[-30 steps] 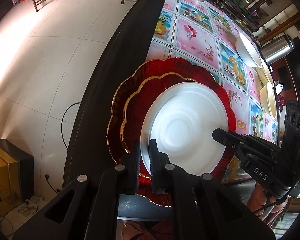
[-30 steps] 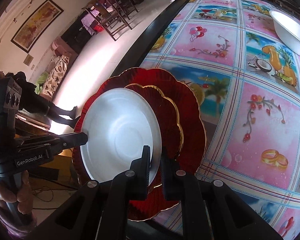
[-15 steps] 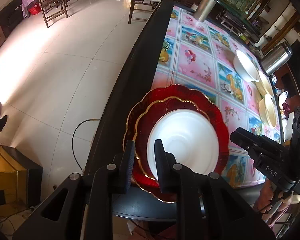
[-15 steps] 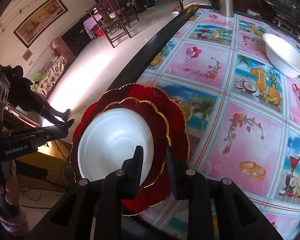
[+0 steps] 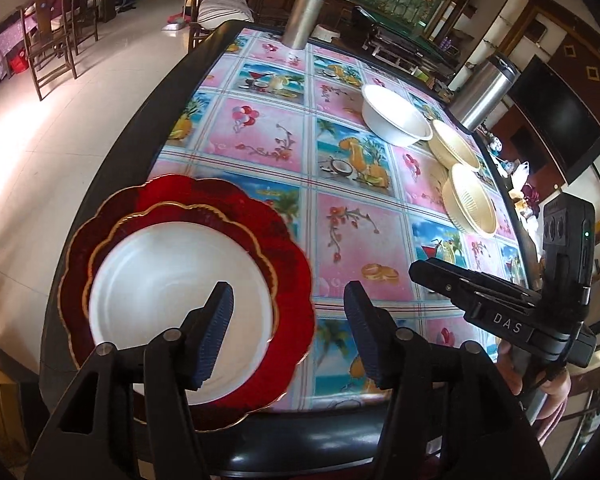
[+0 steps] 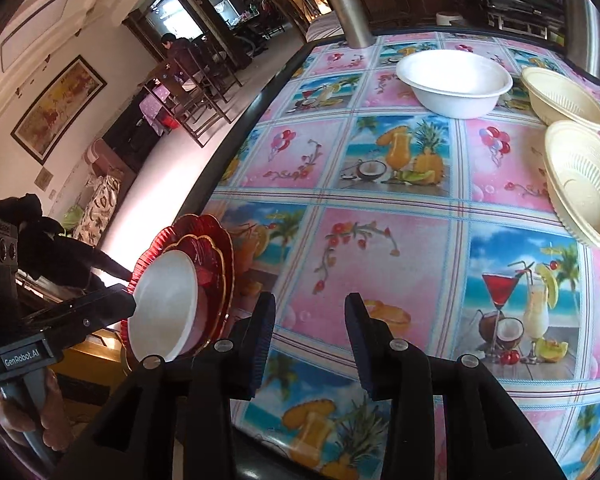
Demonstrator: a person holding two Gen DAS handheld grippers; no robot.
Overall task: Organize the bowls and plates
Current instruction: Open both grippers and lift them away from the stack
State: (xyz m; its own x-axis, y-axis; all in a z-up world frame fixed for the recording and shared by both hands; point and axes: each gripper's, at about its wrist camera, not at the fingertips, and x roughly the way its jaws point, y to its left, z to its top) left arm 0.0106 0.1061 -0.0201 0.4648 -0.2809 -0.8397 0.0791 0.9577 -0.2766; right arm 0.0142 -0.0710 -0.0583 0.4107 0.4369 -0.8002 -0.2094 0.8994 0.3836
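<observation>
While both grippers open empty, left view shows whole plate stack [image 5: 180,280] — right view, foreshortened.

A home dining room, long table [image 5: 148,128] with a bright fruit-and-drink oilcloth [image 6: 380,240], wooden chairs [image 5: 48,52] on a pale tiled floor [image 5: 80,120], framed painting [image 6: 56,108] on the wall, dark cabinets behind, a television [image 5: 556,120], steel flasks [image 5: 304,16]
</observation>
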